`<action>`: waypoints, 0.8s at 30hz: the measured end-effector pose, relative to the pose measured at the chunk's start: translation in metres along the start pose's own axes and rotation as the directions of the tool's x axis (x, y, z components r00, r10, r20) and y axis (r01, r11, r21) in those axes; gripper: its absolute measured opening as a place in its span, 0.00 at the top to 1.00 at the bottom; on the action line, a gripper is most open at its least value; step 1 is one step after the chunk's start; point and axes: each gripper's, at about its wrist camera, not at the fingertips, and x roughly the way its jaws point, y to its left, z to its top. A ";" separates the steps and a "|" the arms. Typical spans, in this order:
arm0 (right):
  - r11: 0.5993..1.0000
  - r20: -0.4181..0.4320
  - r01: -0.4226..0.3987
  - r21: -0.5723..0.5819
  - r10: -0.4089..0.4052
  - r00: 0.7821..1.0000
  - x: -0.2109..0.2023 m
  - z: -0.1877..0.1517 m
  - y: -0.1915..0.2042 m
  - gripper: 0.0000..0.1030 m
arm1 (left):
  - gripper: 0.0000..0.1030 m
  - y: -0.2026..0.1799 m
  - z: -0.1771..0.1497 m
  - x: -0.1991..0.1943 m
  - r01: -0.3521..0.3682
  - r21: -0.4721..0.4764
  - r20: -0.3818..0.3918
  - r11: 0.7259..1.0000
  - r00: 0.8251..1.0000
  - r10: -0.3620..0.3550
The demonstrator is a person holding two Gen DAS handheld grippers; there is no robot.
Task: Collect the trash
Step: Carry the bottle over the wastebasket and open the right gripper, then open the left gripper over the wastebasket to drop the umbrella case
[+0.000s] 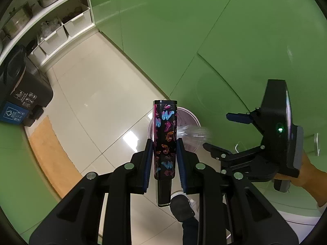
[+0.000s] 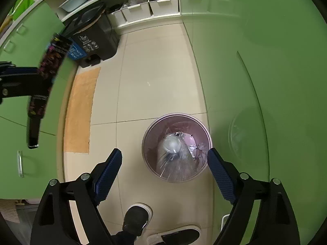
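Left gripper [image 1: 164,153] pinching patterned box [image 1: 165,134] upright. Right gripper [image 2: 164,172] spreading wide above pink bin [image 2: 202,126], clear bottle [image 2: 173,153] blurring inside; left view hiding bin's interior.

bare floor [image 2: 155,77] around the pink bin [image 2: 201,123]; cabinets [image 2: 265,61] alongside.

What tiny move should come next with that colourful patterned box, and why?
Probably swing the left gripper, shut on the tall black patterned box, over the round pink bin and let go. The open right gripper hangs above it, where a clear plastic bottle appears.
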 end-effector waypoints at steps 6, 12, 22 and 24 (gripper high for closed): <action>0.999 0.003 0.023 0.034 -0.023 1.000 -0.028 -0.025 -0.008 0.12 | 0.78 -0.015 0.003 0.012 0.020 0.015 -0.024 1.000 1.000 -0.020; 0.997 0.034 0.046 0.062 -0.049 0.998 -0.069 -0.053 -0.008 0.10 | 0.78 -0.034 0.014 0.026 0.041 0.036 -0.036 0.998 0.999 -0.040; 0.993 0.070 0.045 0.105 -0.053 0.996 -0.097 -0.074 -0.020 0.09 | 0.78 -0.072 0.023 0.082 0.061 0.067 -0.087 0.996 0.995 -0.056; 0.993 0.074 0.044 0.114 -0.052 0.996 -0.098 -0.080 -0.024 0.09 | 0.78 -0.074 0.024 0.091 0.056 0.069 -0.092 0.996 0.995 -0.050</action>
